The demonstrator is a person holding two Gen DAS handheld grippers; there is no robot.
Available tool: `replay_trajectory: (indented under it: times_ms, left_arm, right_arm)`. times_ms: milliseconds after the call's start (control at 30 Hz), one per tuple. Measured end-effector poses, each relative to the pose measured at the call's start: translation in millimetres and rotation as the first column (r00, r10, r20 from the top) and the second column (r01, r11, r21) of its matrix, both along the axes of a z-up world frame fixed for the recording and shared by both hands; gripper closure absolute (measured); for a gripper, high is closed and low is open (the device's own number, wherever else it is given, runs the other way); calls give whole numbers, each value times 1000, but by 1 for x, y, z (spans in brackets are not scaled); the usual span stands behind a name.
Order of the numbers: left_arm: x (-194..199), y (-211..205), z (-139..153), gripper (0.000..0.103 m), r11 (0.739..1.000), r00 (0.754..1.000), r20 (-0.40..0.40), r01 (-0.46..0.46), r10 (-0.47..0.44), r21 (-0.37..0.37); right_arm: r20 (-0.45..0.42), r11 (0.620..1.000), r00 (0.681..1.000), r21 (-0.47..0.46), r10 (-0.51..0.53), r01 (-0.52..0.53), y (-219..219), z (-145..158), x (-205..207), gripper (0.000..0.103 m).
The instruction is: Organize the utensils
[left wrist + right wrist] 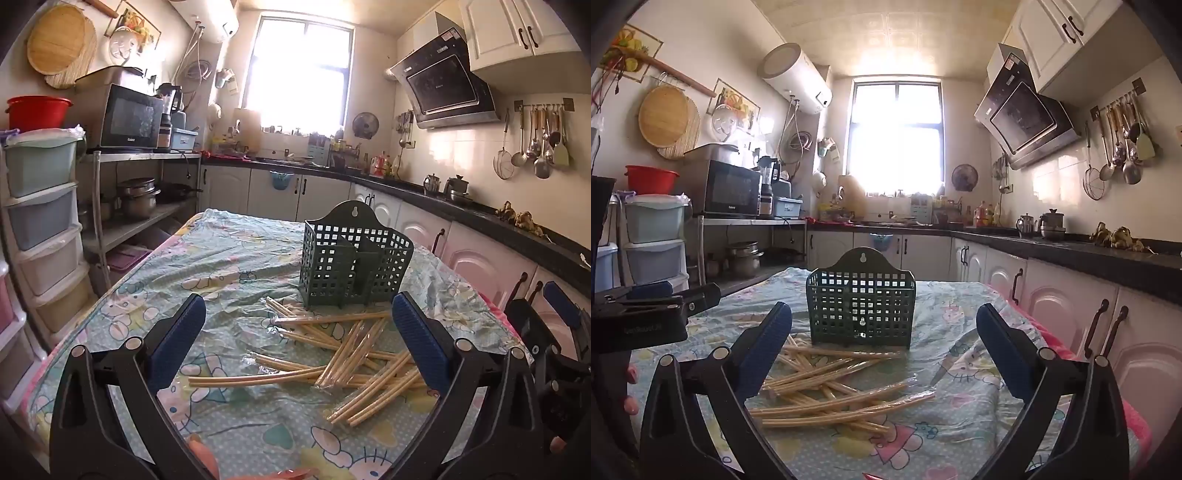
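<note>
A dark green perforated utensil holder [354, 264] stands upright on the table, also in the right wrist view [860, 308]. Several pairs of plastic-wrapped bamboo chopsticks [343, 350] lie scattered in front of it, and they show in the right wrist view [831, 384] too. My left gripper [299, 325] is open and empty, held above the pile. My right gripper [884, 332] is open and empty, just right of the pile; it appears at the right edge of the left wrist view [554, 317]. The left gripper appears at the left edge of the right wrist view [653, 306].
The table wears a cartoon-print cloth [229, 266] under clear plastic. A pink edge [1052, 339] shows on the table's right side, close to white cabinets [1071, 306]. Stacked drawers [40, 221] and a metal shelf with pots [140, 195] stand to the left.
</note>
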State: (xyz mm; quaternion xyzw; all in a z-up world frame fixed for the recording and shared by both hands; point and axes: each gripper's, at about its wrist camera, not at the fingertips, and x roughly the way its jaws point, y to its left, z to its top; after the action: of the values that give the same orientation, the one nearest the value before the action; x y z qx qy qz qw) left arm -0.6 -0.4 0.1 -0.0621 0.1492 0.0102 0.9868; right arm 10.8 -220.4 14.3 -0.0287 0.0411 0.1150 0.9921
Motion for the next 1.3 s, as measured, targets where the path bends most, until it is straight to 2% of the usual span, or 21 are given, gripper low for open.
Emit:
replay_trajectory:
  times_ms: [433,533,1300]
  left_arm:
    - [1,-4,1,9,1000,1000,-8,3,-3,-7]
    - [0,-5,0,9,1000,1000,-7,5,-5,-8]
    - [-3,-5,5,9,1000,1000,5,12,-12,-5]
  right_arm:
    - [-10,1000,1000,-7,-3,3,6,4,-1,6]
    - [-21,1000,1000,-2,-6,6,3,-7,4,6]
    - [-50,1000,999,13,-16,16,0,-7,4,6]
